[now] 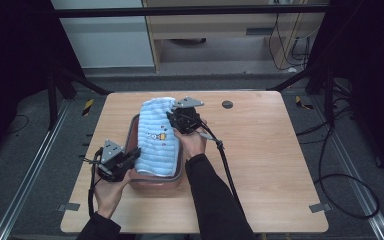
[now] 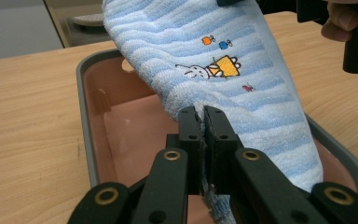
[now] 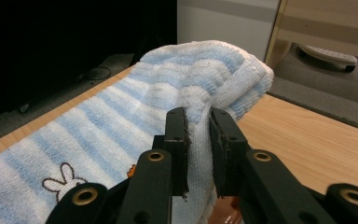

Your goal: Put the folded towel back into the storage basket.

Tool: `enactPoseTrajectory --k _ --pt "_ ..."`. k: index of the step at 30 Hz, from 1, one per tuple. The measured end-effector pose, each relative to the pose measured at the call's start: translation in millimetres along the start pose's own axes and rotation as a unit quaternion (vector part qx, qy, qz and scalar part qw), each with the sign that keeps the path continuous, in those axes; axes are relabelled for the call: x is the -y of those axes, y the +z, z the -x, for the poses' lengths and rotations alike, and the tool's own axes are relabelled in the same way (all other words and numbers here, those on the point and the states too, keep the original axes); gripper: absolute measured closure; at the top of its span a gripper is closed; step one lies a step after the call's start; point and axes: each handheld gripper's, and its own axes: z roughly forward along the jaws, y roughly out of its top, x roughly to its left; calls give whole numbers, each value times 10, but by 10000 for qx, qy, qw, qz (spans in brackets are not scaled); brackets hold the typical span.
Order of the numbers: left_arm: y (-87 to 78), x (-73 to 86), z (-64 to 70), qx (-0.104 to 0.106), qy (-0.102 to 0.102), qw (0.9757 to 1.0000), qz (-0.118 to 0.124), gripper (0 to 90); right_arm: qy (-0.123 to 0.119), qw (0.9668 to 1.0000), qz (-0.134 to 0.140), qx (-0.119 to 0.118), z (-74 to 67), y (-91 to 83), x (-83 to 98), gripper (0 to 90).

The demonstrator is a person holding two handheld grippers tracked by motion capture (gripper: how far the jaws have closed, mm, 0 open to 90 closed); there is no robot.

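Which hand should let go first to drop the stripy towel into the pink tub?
Probably left: the left gripper pinches the towel low over the tub; the right gripper holds the far end higher.

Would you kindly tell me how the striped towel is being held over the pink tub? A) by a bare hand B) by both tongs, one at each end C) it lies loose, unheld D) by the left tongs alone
B: the left tongs pinch the near edge of the towel and the right tongs pinch its far end, above the tub.
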Motion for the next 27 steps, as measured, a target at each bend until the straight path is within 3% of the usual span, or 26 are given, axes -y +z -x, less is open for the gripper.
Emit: enactPoseTrajectory --k 4,9,27 --pt "29 49 4 17 -91 9999 -124 862 18 10000 -68 -10 -5 49 51 784" --pt "65 98 -16 -83 21 9998 -200 862 50 9998 -165 -27 -1 123 138 784" --pt "153 209 -37 -181 81 9989 -429 862 58 9990 -445 -16 -16 293 320 782"
